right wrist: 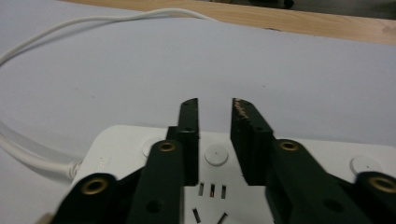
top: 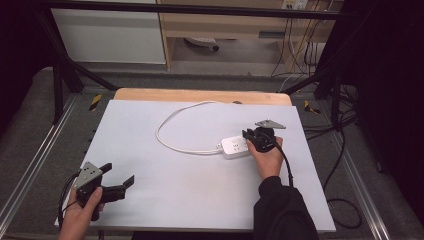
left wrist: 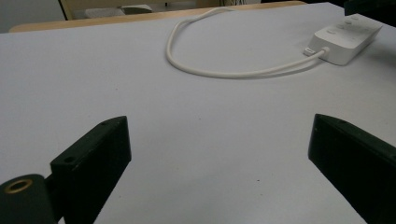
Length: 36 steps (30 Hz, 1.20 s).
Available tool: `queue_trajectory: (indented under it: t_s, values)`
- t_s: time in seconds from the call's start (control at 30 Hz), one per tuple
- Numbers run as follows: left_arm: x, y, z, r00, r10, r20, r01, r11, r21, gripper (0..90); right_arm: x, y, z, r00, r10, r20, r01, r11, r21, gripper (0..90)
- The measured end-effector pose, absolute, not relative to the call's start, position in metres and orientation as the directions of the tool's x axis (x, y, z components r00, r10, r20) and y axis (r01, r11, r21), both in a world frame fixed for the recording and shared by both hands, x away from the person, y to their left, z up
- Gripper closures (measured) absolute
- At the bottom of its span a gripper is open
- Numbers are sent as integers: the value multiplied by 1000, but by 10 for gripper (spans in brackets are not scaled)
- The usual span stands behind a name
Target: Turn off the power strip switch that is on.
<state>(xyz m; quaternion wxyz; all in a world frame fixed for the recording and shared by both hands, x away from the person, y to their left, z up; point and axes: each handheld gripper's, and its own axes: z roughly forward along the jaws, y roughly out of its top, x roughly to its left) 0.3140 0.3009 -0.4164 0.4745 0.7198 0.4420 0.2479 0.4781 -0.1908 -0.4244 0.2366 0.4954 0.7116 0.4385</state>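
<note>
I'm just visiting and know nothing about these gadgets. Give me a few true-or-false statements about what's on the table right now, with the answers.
1. A white plastic power strip lies on the pale grey table sheet. True.
2. The left gripper is clamped on the white cord. False: its jaws stand wide apart over bare sheet, far from the cord.
3. The right gripper hovers over the power strip, jaws nearly closed with a narrow gap. True.
4. The cord lies straight. False: it curves in a loop toward the table's far edge.
5. A plug sits in the strip's sockets. False: the visible sockets are vacant.
</note>
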Motion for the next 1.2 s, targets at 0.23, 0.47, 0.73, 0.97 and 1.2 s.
queue_trajectory:
  t_s: [0.23,0.47,0.73,0.97,1.2]
  values:
    - [314,301,-416,485,873,-62,401,-159,902,58,482,-189,-419,-422,902,87,454,128,882,411]
    - [314,301,-416,485,872,-63,401,-158,903,58,482,-194,-410,-391,916,93,436,95,895,279]
    - [315,301,-417,486,872,-62,401,-159,902,58,482,-197,-397,-379,922,82,424,94,901,223]
    - [315,301,-417,483,874,-63,407,-160,899,58,482,-198,-392,-402,910,102,452,100,887,185]
    - [315,302,-417,479,875,-68,409,-154,899,59,479,-196,-382,-411,906,98,441,103,891,62]
